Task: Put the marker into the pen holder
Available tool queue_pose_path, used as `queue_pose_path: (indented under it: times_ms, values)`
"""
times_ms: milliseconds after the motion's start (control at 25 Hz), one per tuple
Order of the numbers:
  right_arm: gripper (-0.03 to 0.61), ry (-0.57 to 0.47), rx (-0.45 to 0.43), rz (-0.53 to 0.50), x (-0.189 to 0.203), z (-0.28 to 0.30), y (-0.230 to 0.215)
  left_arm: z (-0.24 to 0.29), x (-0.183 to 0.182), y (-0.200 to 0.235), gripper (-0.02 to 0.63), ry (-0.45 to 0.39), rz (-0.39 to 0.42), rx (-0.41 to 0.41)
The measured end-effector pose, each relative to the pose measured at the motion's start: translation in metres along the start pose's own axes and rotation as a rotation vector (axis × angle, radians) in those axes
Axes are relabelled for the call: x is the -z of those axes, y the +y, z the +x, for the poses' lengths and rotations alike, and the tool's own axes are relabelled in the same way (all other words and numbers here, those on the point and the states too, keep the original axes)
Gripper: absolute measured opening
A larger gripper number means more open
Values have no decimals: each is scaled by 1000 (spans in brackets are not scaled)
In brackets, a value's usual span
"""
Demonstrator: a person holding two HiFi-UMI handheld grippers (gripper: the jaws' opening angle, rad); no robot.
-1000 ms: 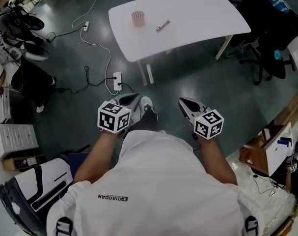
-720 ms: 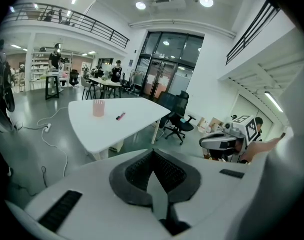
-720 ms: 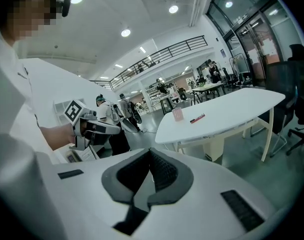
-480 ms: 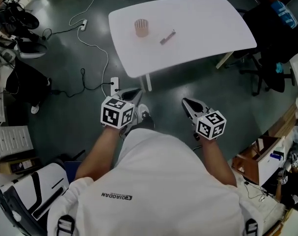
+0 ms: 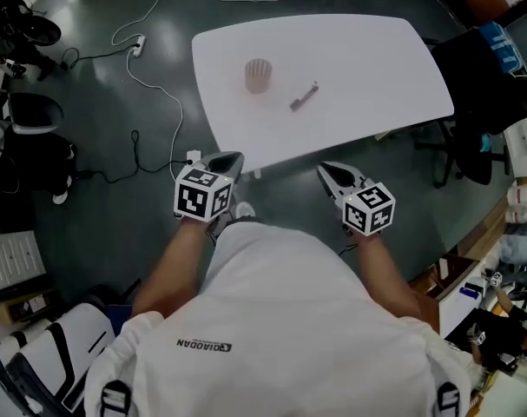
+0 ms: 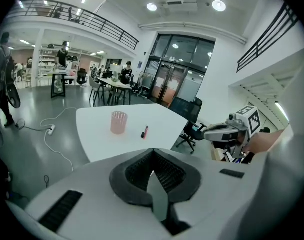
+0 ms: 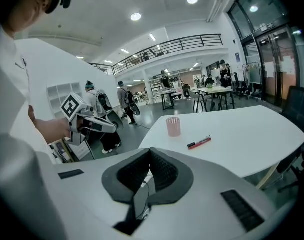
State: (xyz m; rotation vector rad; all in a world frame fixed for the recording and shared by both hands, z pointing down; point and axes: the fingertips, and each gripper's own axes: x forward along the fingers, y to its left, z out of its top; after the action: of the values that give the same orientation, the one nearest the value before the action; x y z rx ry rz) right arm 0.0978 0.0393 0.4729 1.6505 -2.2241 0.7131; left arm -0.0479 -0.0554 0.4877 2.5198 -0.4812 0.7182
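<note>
Person: white shirt (image 5: pixel 280 320), both forearms stretched forward, one gripper in each hand, standing on the dark floor (image 5: pixel 115 224) on the near side of the table.
Left gripper (image 5: pixel 231 158): jaws pressed together, nothing between them. Held in the air and pointing at the table, tips by the table's near edge in the head view. Not touching anything.
Right gripper (image 5: pixel 326 168): jaws pressed together, nothing pinched. Also in the air, pointing at the table, level with the left gripper and well apart from it.
Table (image 5: pixel 367 55): white top with rounded corners, just ahead of both grippers.
Marker (image 5: pixel 304 96): lies flat on the table top near the middle. Red body with a black end, seen in the right gripper view. Right of the pen holder, near it but apart from it. Well away from both grippers and outside the holder.
Pen holder (image 5: pixel 258 76): pink mesh cup, upright on the table, left of the marker. Cannot tell what is inside.
Cable (image 5: pixel 154 89): white, loops over the floor left of the table and runs to a power strip (image 5: pixel 138 43).
Chair (image 5: pixel 484 102): dark office chair at the table's right end.
Far background: both gripper views show an open hall with more tables, people standing, and a railed upper gallery.
</note>
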Motion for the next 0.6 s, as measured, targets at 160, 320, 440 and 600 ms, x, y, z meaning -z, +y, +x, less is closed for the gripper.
queue_pose_path:
  times_ms: [160, 320, 440, 600]
  values:
    - [18, 51, 29, 8, -6, 21, -20, 16, -10, 24, 26, 13, -6, 22]
    - [18, 72, 43, 7, -13, 48, -32, 22, -18, 50, 26, 22, 5, 26]
    - [18, 100, 47, -5, -15, 58, -45, 29, -17, 60, 26, 34, -10, 23]
    - [18, 115, 47, -17, -21, 69, -63, 38, -18, 66, 26, 42, -43, 9]
